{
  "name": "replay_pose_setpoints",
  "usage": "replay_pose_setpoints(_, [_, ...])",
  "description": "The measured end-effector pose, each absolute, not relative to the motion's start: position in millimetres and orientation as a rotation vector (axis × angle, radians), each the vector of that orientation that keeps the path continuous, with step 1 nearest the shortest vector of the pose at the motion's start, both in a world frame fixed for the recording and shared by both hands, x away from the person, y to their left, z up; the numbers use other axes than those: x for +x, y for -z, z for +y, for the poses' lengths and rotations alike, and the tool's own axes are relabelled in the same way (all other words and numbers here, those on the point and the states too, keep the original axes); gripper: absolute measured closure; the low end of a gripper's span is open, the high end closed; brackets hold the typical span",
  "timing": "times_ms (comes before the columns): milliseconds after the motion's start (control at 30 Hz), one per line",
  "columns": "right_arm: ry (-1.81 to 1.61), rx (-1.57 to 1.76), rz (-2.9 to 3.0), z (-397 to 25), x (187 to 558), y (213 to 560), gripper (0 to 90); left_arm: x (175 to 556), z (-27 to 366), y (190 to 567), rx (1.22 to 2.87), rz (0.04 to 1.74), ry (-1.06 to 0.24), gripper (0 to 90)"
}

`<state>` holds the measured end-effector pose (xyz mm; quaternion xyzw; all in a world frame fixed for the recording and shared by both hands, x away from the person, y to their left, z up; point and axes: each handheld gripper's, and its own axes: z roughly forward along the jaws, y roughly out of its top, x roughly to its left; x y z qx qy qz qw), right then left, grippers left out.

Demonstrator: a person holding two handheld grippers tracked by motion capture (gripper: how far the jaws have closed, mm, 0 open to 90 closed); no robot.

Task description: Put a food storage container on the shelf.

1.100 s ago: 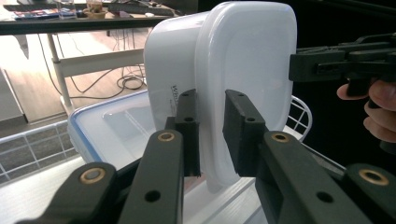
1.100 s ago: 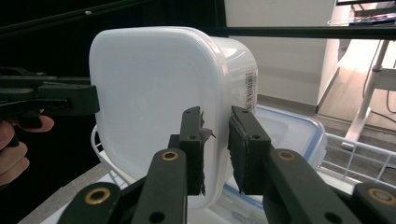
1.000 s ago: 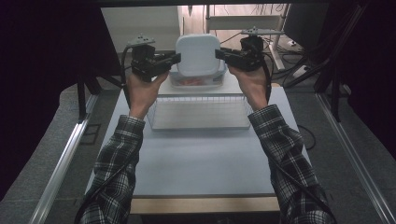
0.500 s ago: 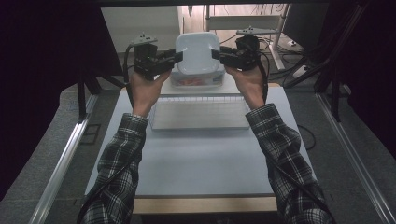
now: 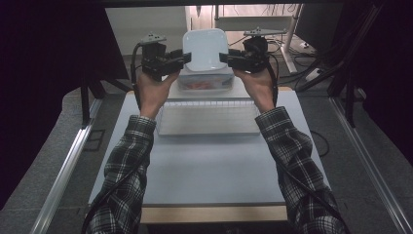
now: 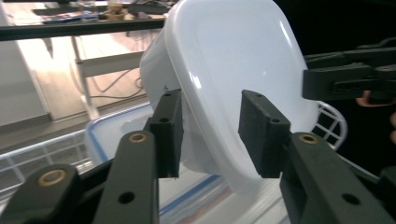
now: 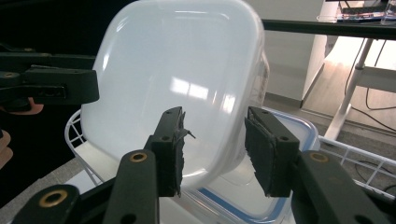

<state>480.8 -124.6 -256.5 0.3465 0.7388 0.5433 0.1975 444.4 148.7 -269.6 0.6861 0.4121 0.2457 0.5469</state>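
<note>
White plastic container (image 5: 205, 48) was held aloft above the blue-rimmed lidded box (image 5: 204, 83) at the table's far end, left gripper (image 5: 182, 59) and right gripper (image 5: 225, 57) clamping opposite rims. Judged light, stiff, slippery; rim edges grip best.

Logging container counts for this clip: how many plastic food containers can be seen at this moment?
2. A white container is held up, tilted, between the left gripper and right gripper. A blue-rimmed container sits below it at the table's far end. Others may be hidden behind.
</note>
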Motion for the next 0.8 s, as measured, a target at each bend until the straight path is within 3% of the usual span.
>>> replay_pose_setpoints(367, [-1.541, 0.985, 2.078, -124.9, 485.3, 255.6, 55.9, 453.8, 150.3, 269.1, 1.610, 1.007, -0.579, 51.5])
replay_pose_setpoints(800, [-1.521, 0.992, 2.098, -122.7, 487.7, 261.4, 54.4, 455.0, 151.4, 265.1, 1.615, 0.991, -0.595, 53.9])
